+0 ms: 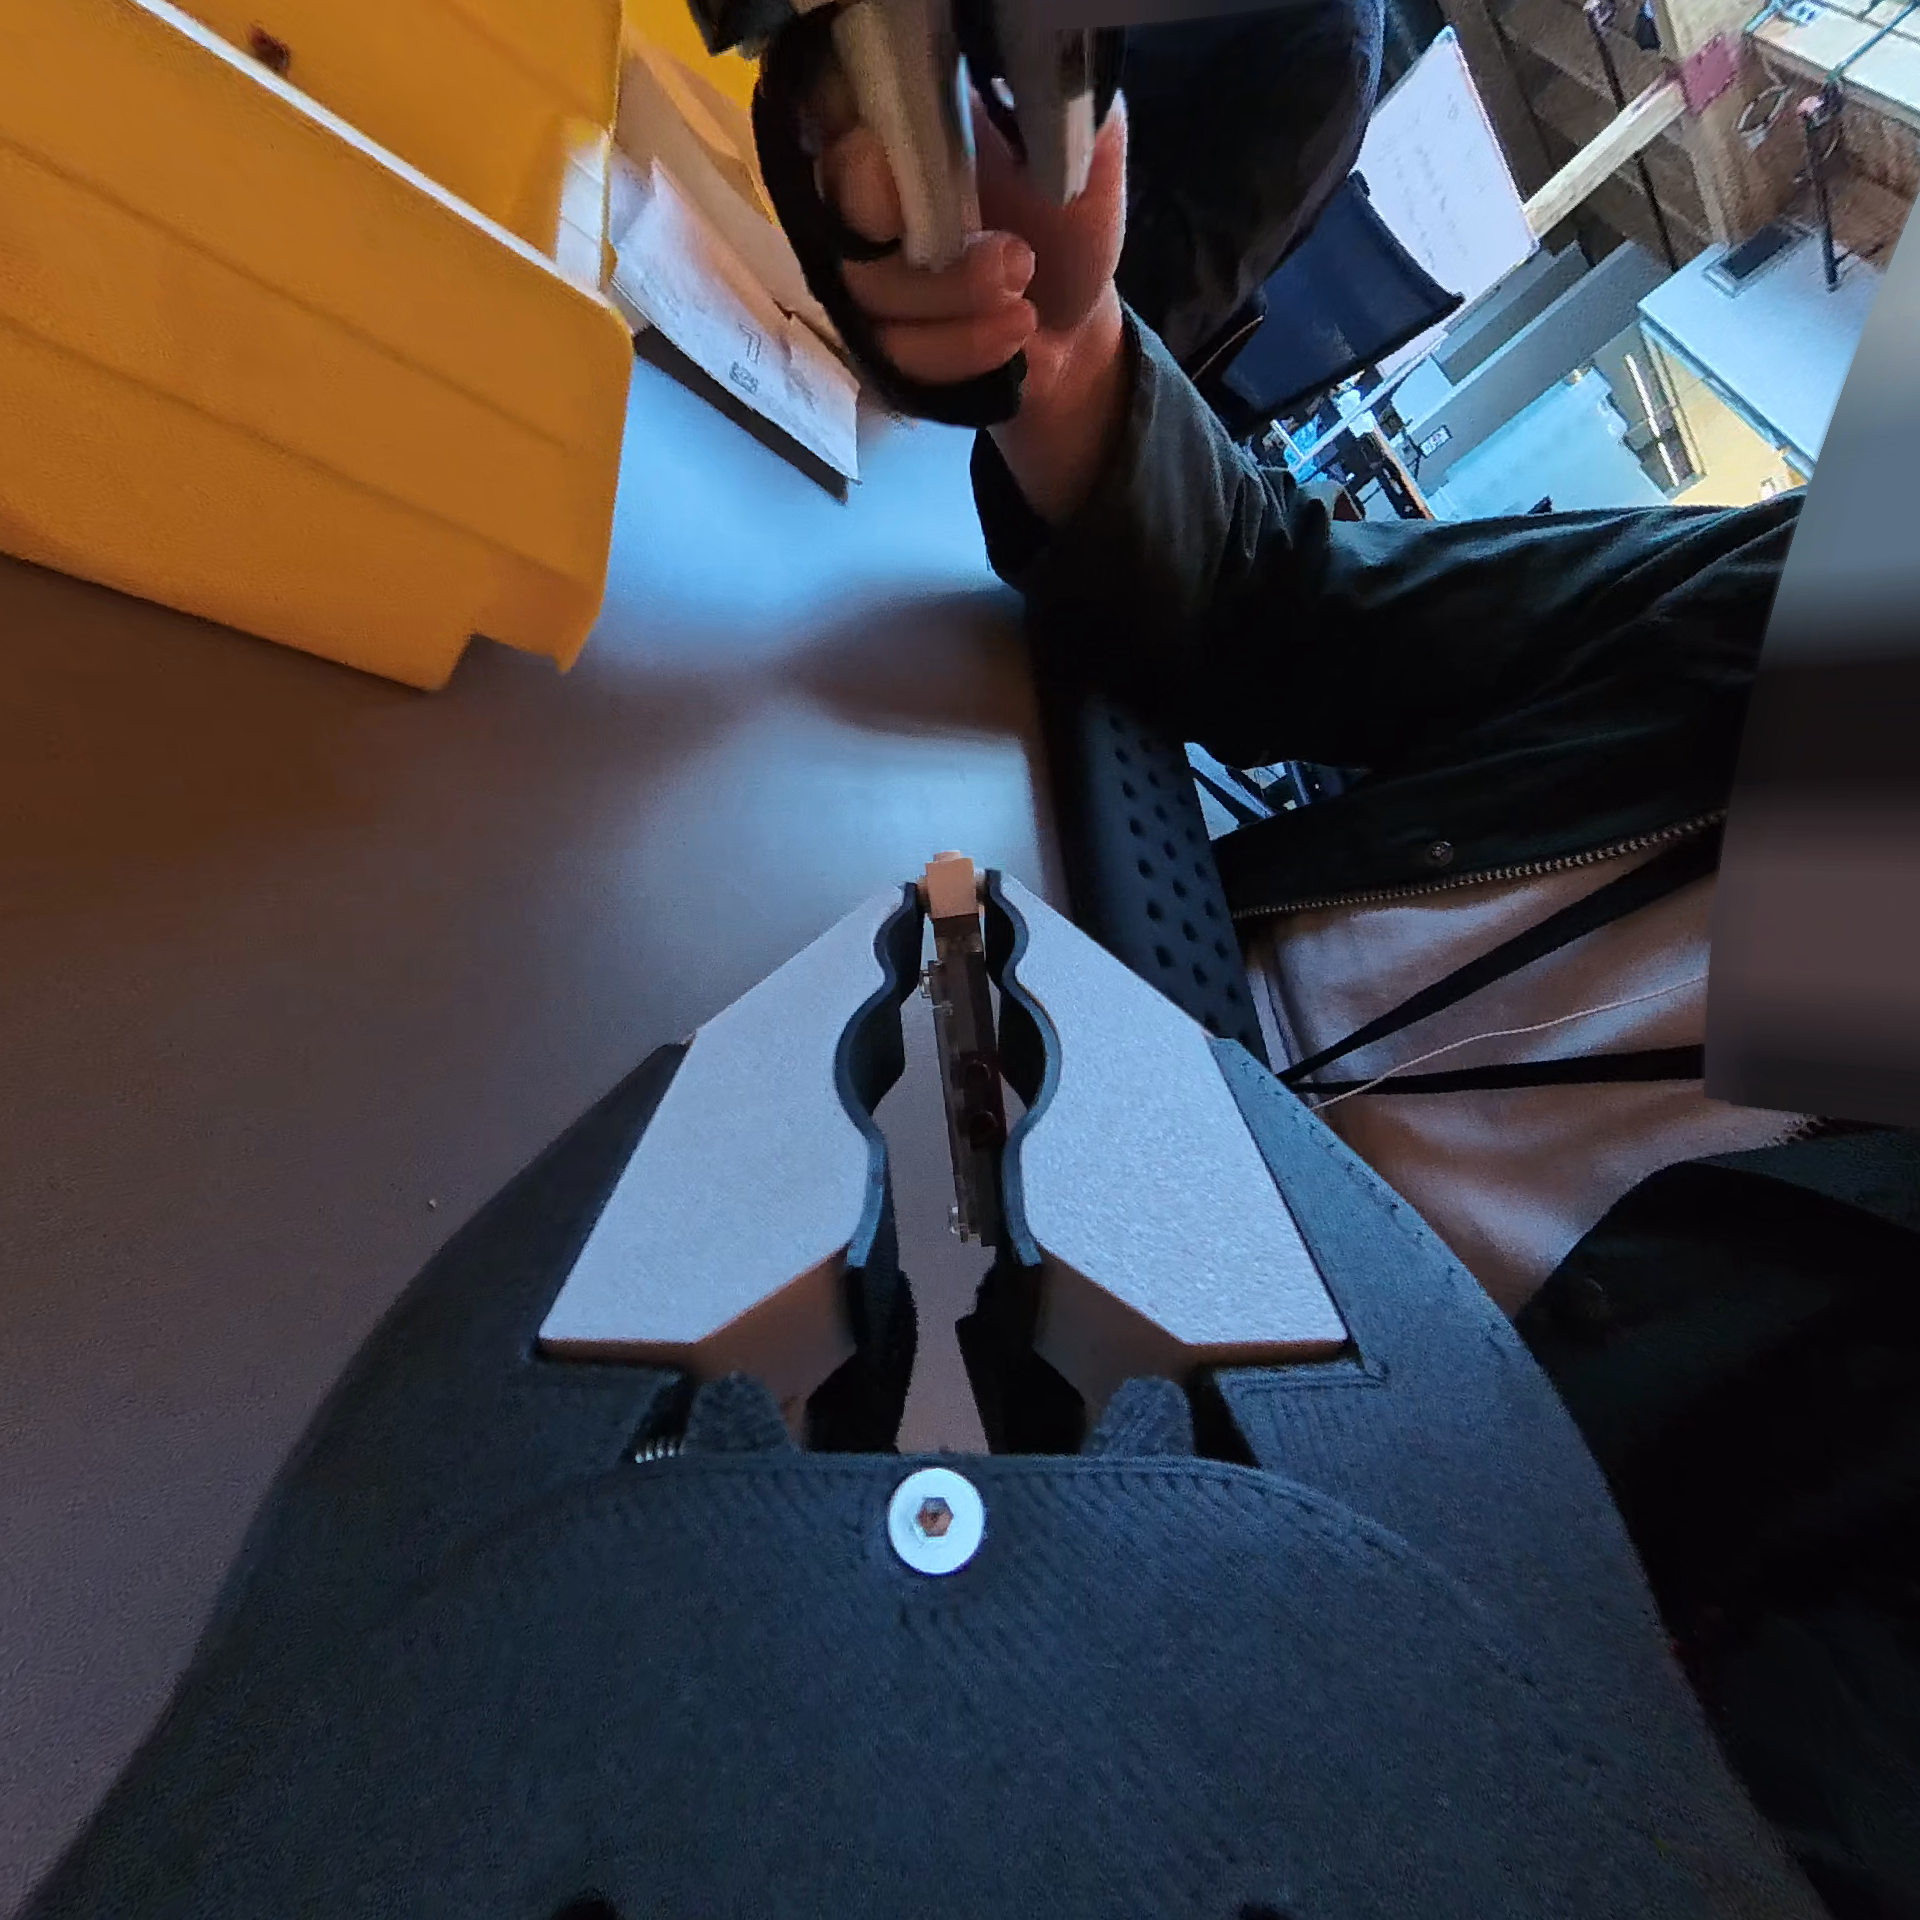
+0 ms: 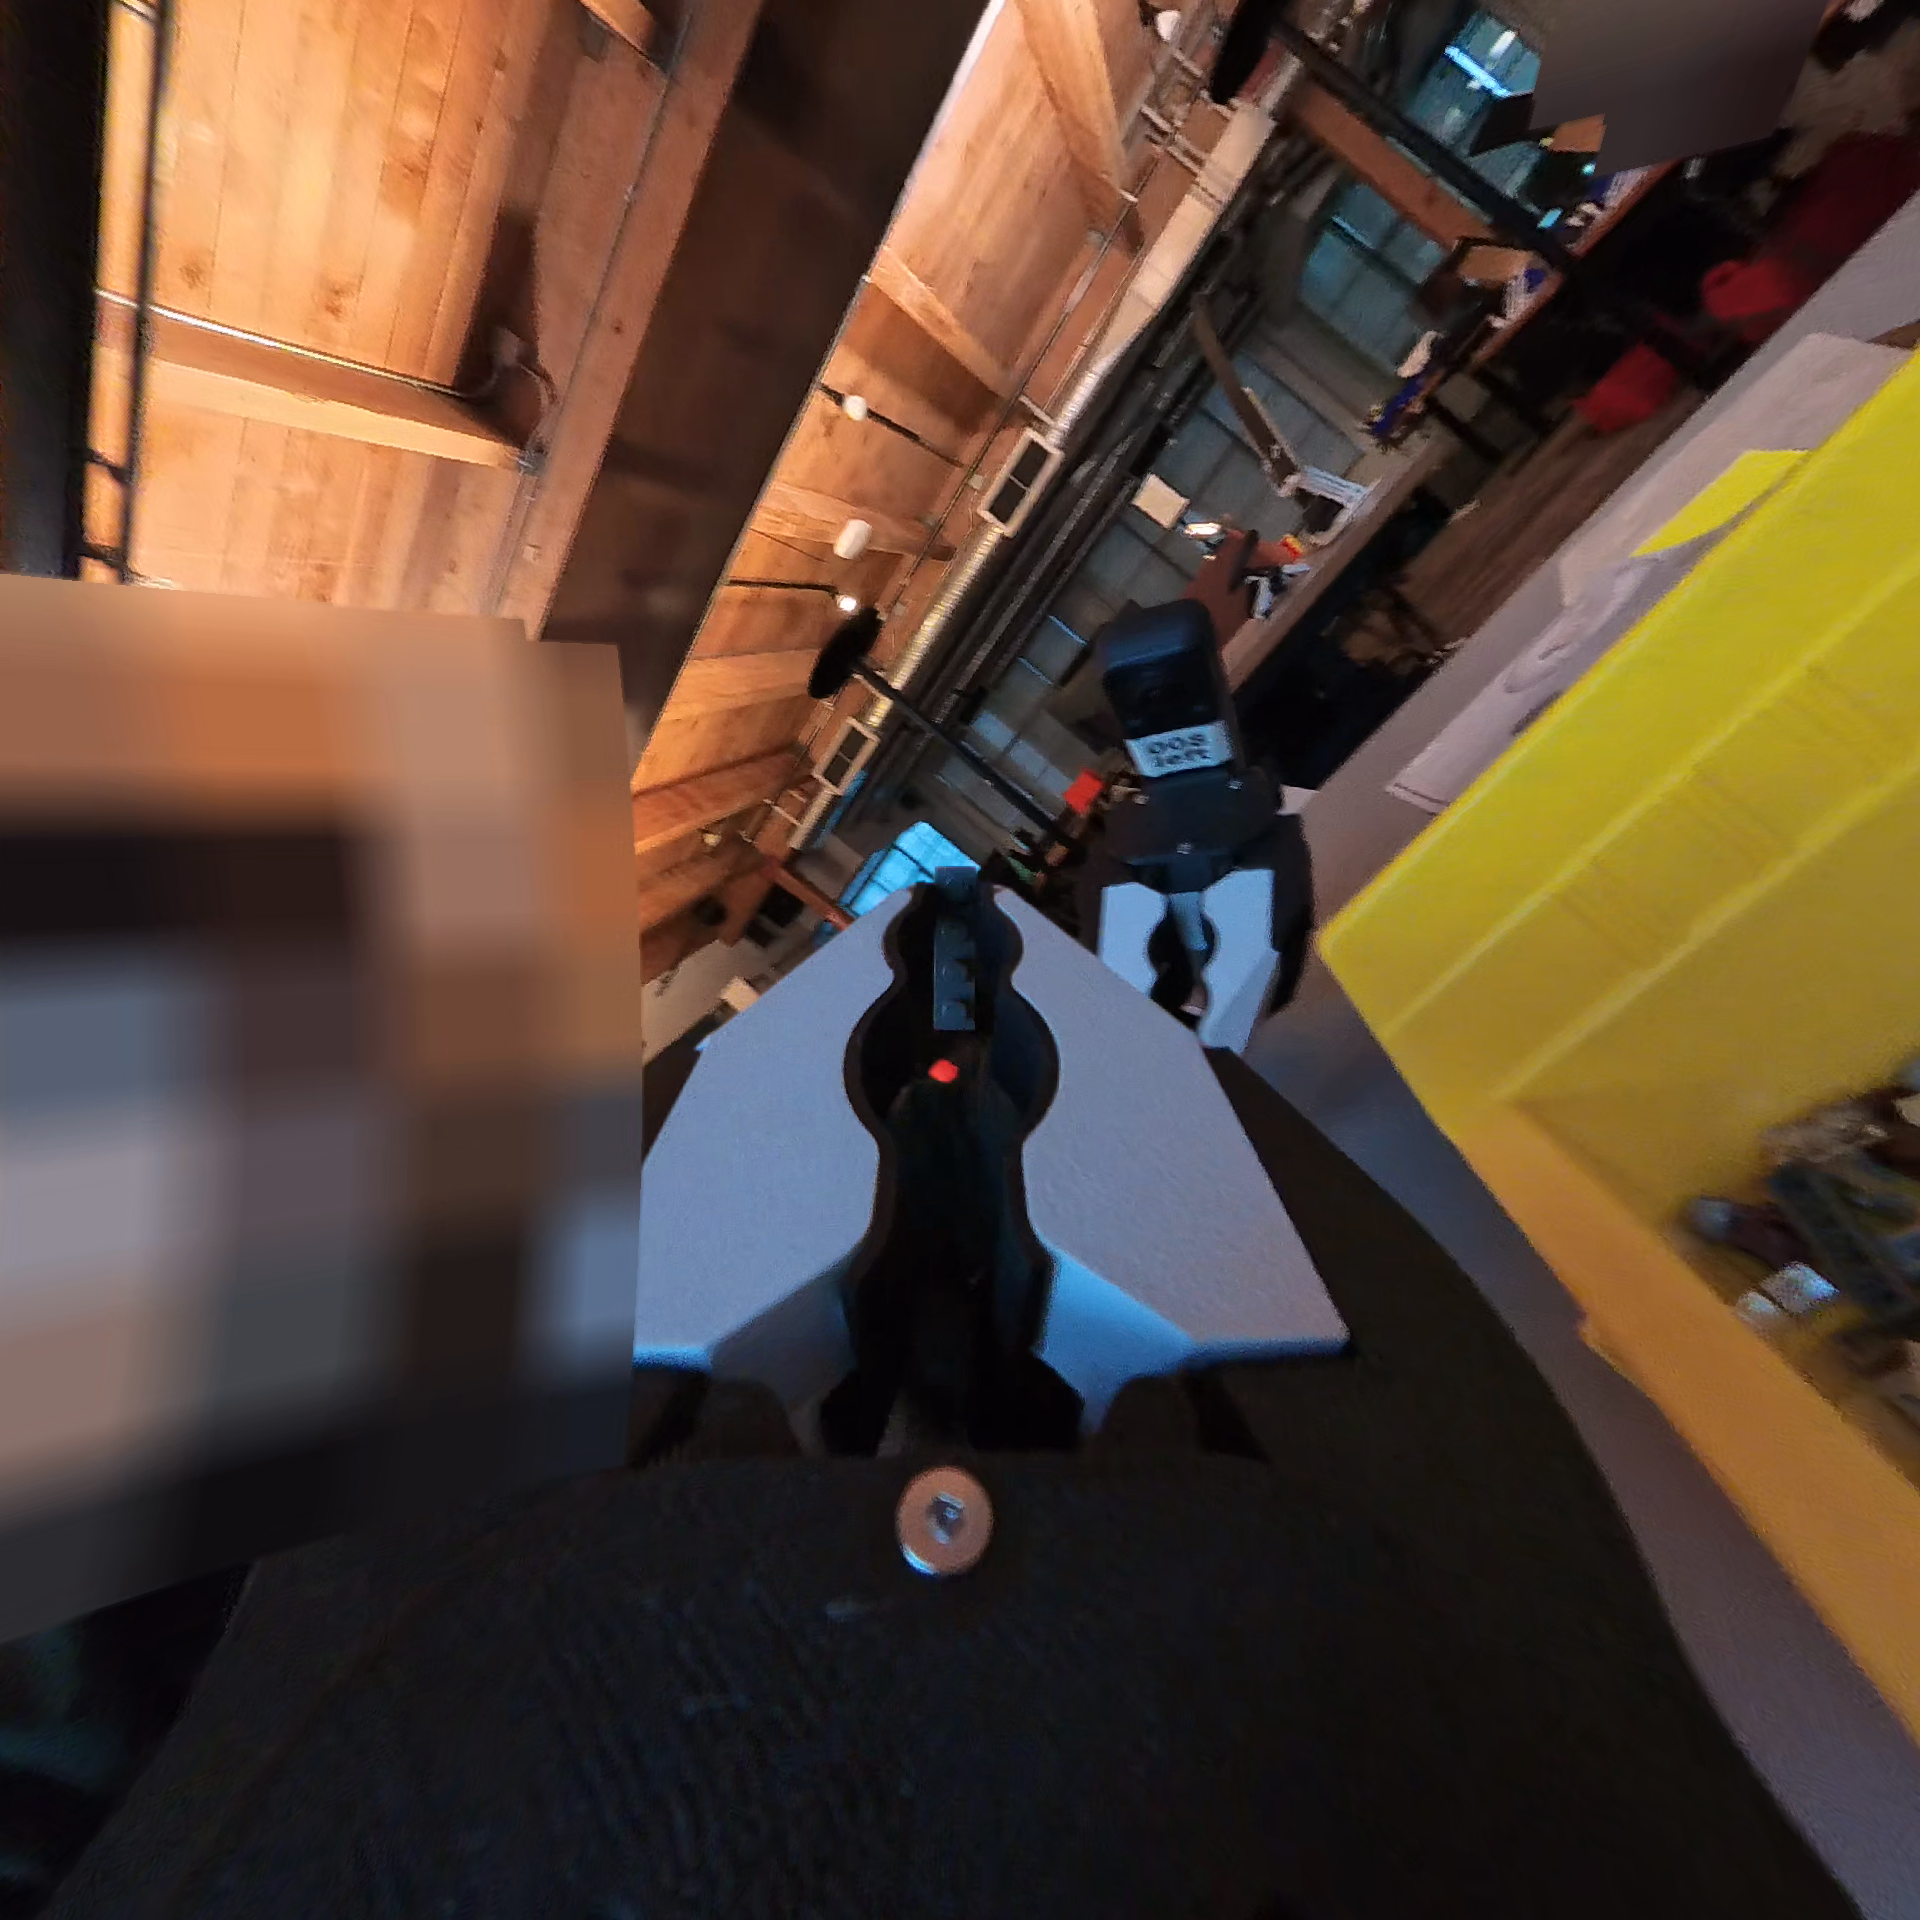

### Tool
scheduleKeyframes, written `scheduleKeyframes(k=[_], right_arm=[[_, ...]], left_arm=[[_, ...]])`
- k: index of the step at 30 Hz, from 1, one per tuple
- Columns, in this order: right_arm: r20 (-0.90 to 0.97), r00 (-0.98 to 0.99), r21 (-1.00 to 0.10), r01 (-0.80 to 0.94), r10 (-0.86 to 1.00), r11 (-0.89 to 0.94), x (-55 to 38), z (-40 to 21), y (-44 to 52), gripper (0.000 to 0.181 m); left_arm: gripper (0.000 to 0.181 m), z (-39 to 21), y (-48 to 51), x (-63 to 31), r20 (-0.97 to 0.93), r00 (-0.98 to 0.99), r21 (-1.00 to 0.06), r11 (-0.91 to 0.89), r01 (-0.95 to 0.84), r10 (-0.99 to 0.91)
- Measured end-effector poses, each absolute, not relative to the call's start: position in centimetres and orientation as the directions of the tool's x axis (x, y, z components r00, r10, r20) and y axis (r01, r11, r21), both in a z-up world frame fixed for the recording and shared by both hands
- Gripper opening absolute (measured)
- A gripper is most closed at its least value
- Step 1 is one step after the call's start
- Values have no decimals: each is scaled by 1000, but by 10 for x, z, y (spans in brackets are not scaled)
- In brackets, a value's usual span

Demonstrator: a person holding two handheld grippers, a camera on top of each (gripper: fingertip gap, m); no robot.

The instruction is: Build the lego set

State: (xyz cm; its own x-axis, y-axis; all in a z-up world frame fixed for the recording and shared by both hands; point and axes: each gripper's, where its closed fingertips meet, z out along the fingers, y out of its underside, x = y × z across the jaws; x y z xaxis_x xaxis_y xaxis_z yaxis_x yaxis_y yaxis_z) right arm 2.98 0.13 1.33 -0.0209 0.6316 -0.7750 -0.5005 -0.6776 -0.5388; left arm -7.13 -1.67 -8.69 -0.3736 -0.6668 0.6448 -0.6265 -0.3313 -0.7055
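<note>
Left gripper (image 1: 954, 894) clamped tight on a thin dark-brown lego assembly (image 1: 961, 1070), held edge-on between the fingers, tan brick (image 1: 948, 888) poking out just past the tips. Yellow bin (image 1: 291, 343) up ahead and off to that claw's left, on the grey table (image 1: 312, 935). Right gripper (image 2: 954, 914) pinching a small dark grey studded lego piece (image 2: 954, 971) near its tips, raised off the table. More loose lego pieces (image 2: 1808, 1236) blurred inside the bin, right of that claw.
</note>
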Motion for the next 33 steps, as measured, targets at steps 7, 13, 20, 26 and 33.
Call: scheduleKeyframes(k=[7, 13, 20, 26, 33], right_arm=[[-482, 749, -864, -319, 454, -390, 76, -39, 57, 36], [-492, 575, -869, -281, 654, -406, 23, -24, 30, 28], [-576, 403, -796, -82, 711, -599, -58, -66, 4, 30], [-596, 384, -772, -29, 706, -636, -66, -74, 1, 9], [-600, 402, -767, -45, 691, -640, -63, -73, 5, 9]], left_arm=[[10, -81, -8, -65, 654, -351, -712, -387, -586, -671], [10, -70, 7, -63, 652, -333, -731, -450, -513, -681], [10, -64, 9, -61, 655, -339, -738, -472, -482, -675], [12, -56, 7, -59, 632, -367, -765, -472, -439, -683], [11, -70, -1, -53, 613, -338, -762, -421, -492, -715]])
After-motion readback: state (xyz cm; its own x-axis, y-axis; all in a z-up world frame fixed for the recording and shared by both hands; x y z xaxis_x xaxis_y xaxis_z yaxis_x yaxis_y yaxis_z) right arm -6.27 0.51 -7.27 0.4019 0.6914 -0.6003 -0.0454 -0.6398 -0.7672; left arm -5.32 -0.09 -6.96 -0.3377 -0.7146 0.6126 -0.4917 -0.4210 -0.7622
